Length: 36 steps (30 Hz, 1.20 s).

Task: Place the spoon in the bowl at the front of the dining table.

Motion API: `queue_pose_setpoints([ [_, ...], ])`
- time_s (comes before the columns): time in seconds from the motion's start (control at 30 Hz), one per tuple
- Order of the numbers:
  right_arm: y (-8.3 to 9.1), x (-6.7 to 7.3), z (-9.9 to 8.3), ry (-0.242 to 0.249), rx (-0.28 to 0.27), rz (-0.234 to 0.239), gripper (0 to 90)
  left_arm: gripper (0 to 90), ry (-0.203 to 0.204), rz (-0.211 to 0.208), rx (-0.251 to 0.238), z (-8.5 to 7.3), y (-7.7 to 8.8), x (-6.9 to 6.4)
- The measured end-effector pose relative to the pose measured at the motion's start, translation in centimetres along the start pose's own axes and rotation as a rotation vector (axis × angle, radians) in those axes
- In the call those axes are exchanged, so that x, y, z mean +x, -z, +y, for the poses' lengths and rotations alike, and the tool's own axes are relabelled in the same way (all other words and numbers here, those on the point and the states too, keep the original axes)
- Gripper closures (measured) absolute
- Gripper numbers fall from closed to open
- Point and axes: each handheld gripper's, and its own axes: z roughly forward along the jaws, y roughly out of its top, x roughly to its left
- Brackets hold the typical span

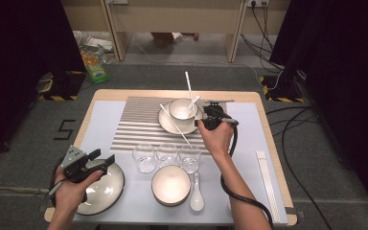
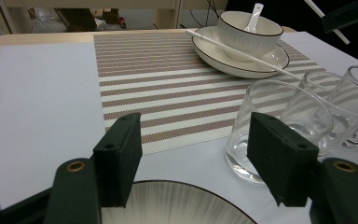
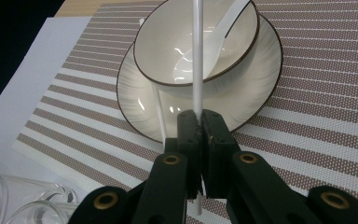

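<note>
Chopstick (image 3: 197, 51), white and thin, is standing pinched in the right tongs (image 3: 200, 122), rising over the bowl (image 3: 168, 42) with its spoon (image 3: 214, 39) on the striped mat (image 3: 321, 107). Left tongs (image 2: 193, 158) are gaping wide, holding nothing, hovering above a plate (image 2: 177, 205) near the glasses (image 2: 279, 116).

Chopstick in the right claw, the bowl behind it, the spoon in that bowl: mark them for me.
Chopstick (image 3: 197, 56), right gripper view, mid shaft.
Bowl (image 3: 161, 44), right gripper view, inner wall.
Spoon (image 3: 216, 39), right gripper view, handle.
</note>
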Motion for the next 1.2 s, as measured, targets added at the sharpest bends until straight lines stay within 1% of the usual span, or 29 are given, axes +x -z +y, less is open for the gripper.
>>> queue_pose_setpoints([
  [0.03, -0.03, -0.02, 0.00, 0.006, -0.001, -0.002, 87.4, 34.7, 0.007, 0.000, -0.005, 0.00, -0.03, -0.05],
  [0.1, 0.03, 0.03, -0.02, 0.001, 0.003, 0.000, 87.4, 34.7, 0.006, -0.002, -0.008, 0.03, -0.03, -0.06],
  [0.23, -0.05, 0.07, -0.04, 0.008, 0.003, 0.002, 87.4, 34.7, 0.005, -0.003, -0.008, 0.01, -0.03, -0.10],
  [0.67, -0.18, 0.24, -0.09, 0.009, -0.001, 0.010, 87.4, 34.7, 0.003, -0.002, -0.005, 0.00, -0.01, -0.08],
  [0.7, -0.18, 0.34, -0.08, 0.007, 0.003, 0.003, 87.4, 34.8, 0.005, -0.004, -0.008, 0.03, -0.01, -0.13],
  [0.77, -0.26, 0.38, -0.10, 0.009, 0.002, 0.010, 87.4, 34.7, 0.003, -0.005, -0.012, 0.05, -0.03, -0.09],
  [0.93, -0.32, 0.52, -0.11, 0.010, 0.003, 0.006, 87.4, 34.8, 0.003, -0.001, -0.006, 0.00, -0.01, -0.09],
  [0.97, -0.33, 0.54, -0.12, 0.012, 0.002, 0.011, 87.4, 34.8, 0.005, -0.004, -0.008, 0.03, -0.01, -0.13],
  [1.07, -0.39, 0.59, -0.11, 0.016, 0.003, 0.012, 87.4, 34.8, -0.001, -0.005, -0.006, 0.08, 0.02, -0.13],
  [1.2, -0.34, 0.73, -0.03, 0.012, 0.009, 0.010, 87.4, 34.8, 0.002, -0.002, -0.004, -0.01, -0.02, -0.11],
])
